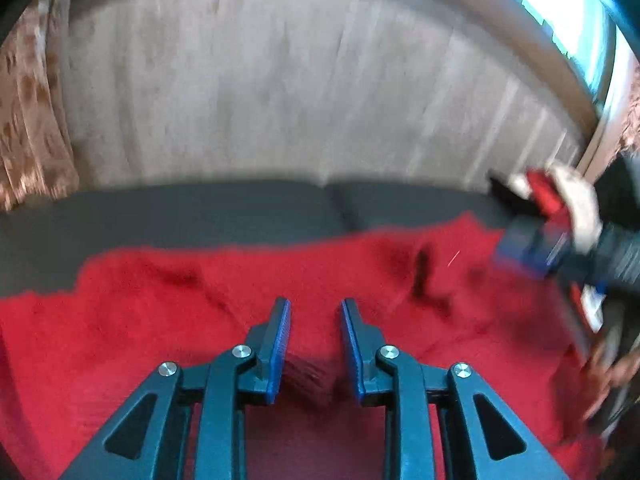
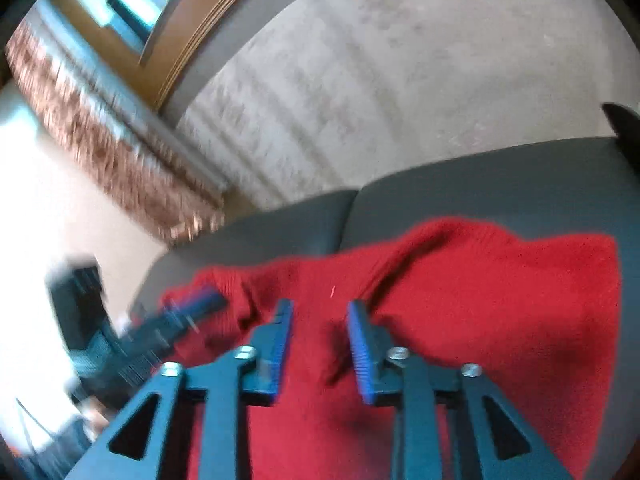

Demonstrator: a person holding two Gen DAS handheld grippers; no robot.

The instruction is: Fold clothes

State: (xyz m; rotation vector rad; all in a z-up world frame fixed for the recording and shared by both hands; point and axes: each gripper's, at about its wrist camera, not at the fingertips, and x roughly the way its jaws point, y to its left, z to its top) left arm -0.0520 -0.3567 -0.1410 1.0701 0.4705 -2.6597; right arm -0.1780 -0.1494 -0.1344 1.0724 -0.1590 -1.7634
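A: Two grippers, both over the sweater (image 1: 280, 300). Red knit, spread on the sofa (image 1: 200, 216) seat, rumpled, its far edge short of the sofa back.

B: Left gripper (image 1: 315, 344)?

A: Jaws parted, moderate gap. A ribbed bit of the sweater sits between the pads, low near their base. Pads don't press it, so no firm hold that I can see.

B: Right gripper (image 2: 320, 346)?

A: Also parted, slightly wider. Sweater bunches up into a ridge between the fingers, but the pads aren't closed on it. In the left view it shows at the sweater's right edge, blurred, with a gloved hand (image 1: 576, 212) on it.

B: Sweater layout?

A: From the right view, one corner lies flat toward the right of the sofa; a fold runs from the sweater's middle back toward the cushion seam. Left gripper shows blurred at the sweater's left edge.

B: Surroundings?

A: Pale wall (image 1: 280, 80) behind the sofa, patterned curtain (image 2: 120, 152) off to the side. Heavy motion blur in both views.
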